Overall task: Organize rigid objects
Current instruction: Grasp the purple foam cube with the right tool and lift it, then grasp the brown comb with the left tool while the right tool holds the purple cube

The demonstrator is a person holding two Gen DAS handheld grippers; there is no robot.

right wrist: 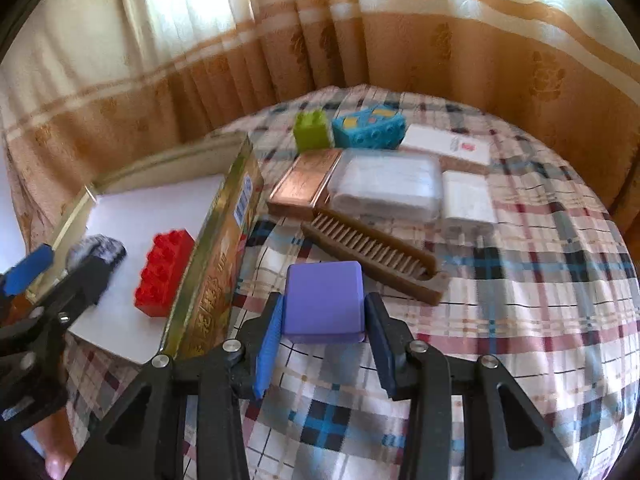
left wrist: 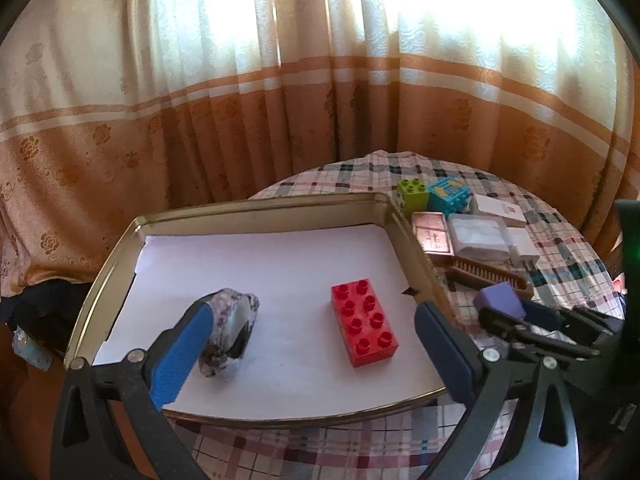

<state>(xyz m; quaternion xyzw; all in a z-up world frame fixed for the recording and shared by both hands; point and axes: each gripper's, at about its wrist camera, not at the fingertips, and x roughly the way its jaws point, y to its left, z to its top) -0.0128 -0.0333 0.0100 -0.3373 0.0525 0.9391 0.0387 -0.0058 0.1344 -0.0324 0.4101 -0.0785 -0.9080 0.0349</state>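
The purple block (right wrist: 324,300) sat clamped between the blue pads of the right tongs (right wrist: 325,330), held above the checked bench (right wrist: 520,320) just right of the tin's (right wrist: 224,248) printed side wall. To finish this step well, I judged the block should be lifted clear of that wall, carried left over it and set flat on the white liner in a free patch, without knocking the red brick (left wrist: 364,322) already lying there. The pads gripped the block on its two side faces, squarely as far as I could tell, so a slow, level move seemed enough.

The left tongs (left wrist: 312,340) hung wide open over the tin, holding nothing. The left pad touched or just overlapped a small patterned lump (left wrist: 230,328), and the brick lay between the pads, nearer the right one.

Behind the block lay a brown comb (right wrist: 372,256), then a copper tin (right wrist: 304,184), a clear box (right wrist: 386,188), white boxes and green (right wrist: 314,130) and teal (right wrist: 368,128) bricks.
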